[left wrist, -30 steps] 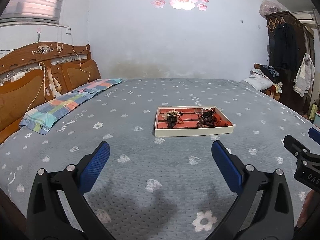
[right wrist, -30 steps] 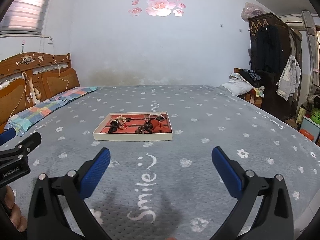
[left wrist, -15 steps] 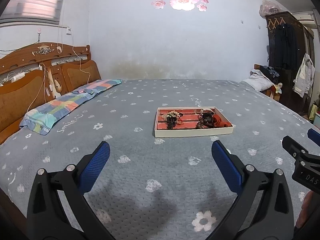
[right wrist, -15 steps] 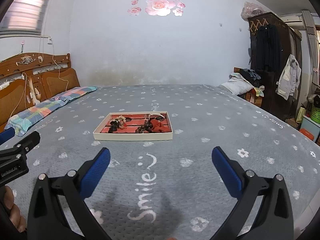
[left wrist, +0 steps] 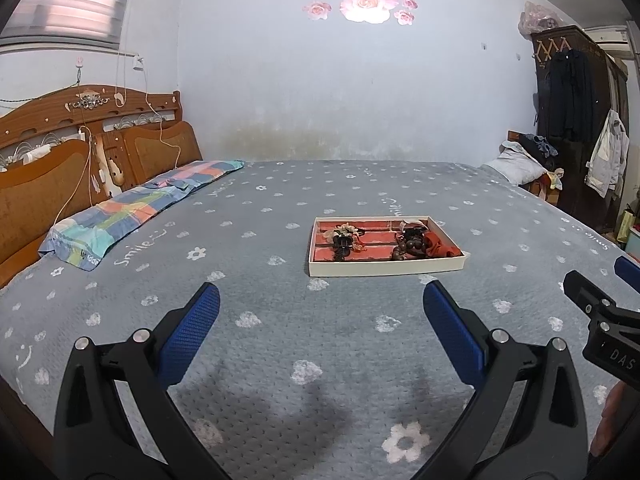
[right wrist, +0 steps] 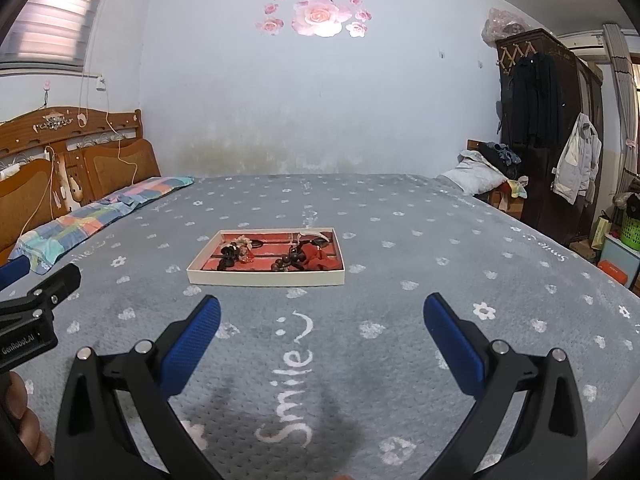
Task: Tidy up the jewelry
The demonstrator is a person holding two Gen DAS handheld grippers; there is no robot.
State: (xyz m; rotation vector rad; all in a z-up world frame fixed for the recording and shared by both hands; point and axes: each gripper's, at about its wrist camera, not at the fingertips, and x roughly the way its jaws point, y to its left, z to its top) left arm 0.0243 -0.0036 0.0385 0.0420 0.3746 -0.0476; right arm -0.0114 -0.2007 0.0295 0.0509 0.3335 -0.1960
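Note:
A shallow cream tray [left wrist: 384,269] with a red lining lies on the grey bed; it also shows in the right wrist view [right wrist: 264,278]. In it lie dark bead bracelets [left wrist: 408,245] with red cloth on the right and a dark piece with a pale flower [left wrist: 344,236] on the left; the beads also show in the right wrist view [right wrist: 290,260]. My left gripper [left wrist: 320,300] is open and empty, well short of the tray. My right gripper [right wrist: 320,312] is open and empty, also short of the tray.
The grey flower-print blanket [left wrist: 260,340] covers the whole bed. A checked pillow [left wrist: 132,212] and wooden headboard [left wrist: 60,168] are at the left. A dark wardrobe [right wrist: 548,128] with hanging clothes stands at the right, past the bed's edge.
Both grippers have crept slightly toward the tray; it sits a little larger and lower in both views. Jaws stay open.

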